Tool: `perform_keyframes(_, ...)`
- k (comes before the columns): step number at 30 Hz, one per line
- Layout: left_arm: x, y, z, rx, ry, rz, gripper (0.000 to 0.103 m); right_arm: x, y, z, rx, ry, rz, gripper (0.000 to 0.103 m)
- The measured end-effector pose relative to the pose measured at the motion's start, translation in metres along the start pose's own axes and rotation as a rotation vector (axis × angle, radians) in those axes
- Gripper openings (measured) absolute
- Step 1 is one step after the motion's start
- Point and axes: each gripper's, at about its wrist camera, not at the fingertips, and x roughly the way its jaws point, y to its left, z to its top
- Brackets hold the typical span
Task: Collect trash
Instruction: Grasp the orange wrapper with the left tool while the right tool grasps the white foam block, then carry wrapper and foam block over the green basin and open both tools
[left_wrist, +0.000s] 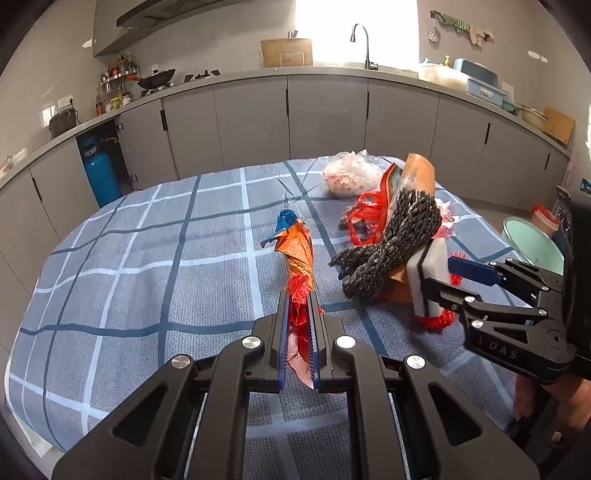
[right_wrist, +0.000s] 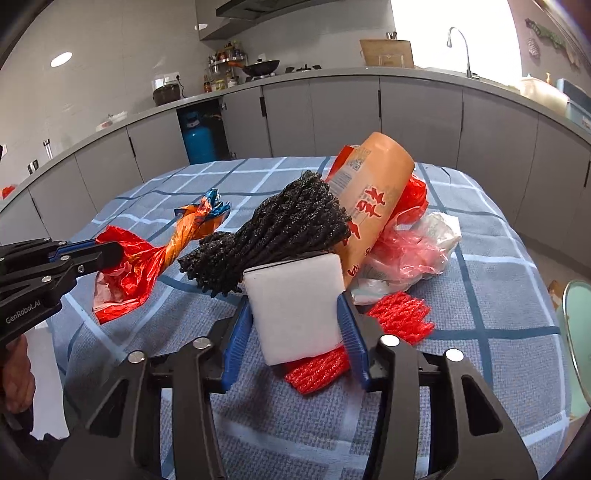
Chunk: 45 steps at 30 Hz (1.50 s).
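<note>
Wrapper (left_wrist: 297, 258), twisted orange-red-blue plastic, pinched in left claw (left_wrist: 300, 325).

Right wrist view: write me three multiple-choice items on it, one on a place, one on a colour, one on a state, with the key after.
1. Where is the red foam net relative to the white foam block?
A. on top of it
B. on the tablecloth under and beside it
C. on the counter

2. What colour is the gas cylinder under the counter?
A. blue
B. yellow
C. white

3. What is the left gripper doing?
A. open, holding nothing
B. shut on the twisted orange wrapper
C. shut on the foam block

Key: B, the net spreads out from under the block; A, the cylinder is plainly blue; B, the wrapper runs out from between its closed fingers.
</note>
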Motion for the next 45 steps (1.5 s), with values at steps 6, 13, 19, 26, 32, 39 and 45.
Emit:
perform_keyframes(6, -0.011, -0.007, 0.007, 0.028, -0.039, 0.013, 0.01, -0.013, 0.001, 0.003, -0.01, -0.006, 0.018, 0.028)
perform_keyframes(13, -0.005, -0.011, 0.006, 0.034, -0.019, -0.003, 0.01, 0.0, 0.002, -0.001, -0.047, -0.003, -0.037, 0.068)
perform_keyframes(19, -0.002, -0.005, 0.007, 0.022, -0.013, 0.001, 0.01, 0.01, 0.002, -0.003, -0.043, 0.024, -0.019, 0.051)
perform_keyframes(26, -0.018, -0.016, 0.021, 0.051, -0.07, -0.01, 0.01, -0.03, -0.001, 0.004, -0.021, -0.069, -0.01, 0.051)
perform_keyframes(32, -0.035, -0.048, 0.046, 0.112, -0.143, -0.06, 0.01, -0.065, -0.023, 0.014, 0.024, -0.151, -0.066, 0.051)
perform_keyframes(39, -0.034, -0.102, 0.067, 0.199, -0.187, -0.157, 0.01, -0.086, -0.067, 0.014, 0.088, -0.188, -0.169, 0.051)
perform_keyframes(45, -0.023, -0.146, 0.078, 0.264, -0.196, -0.228, 0.01, -0.104, -0.115, 0.003, 0.165, -0.193, -0.269, 0.051)
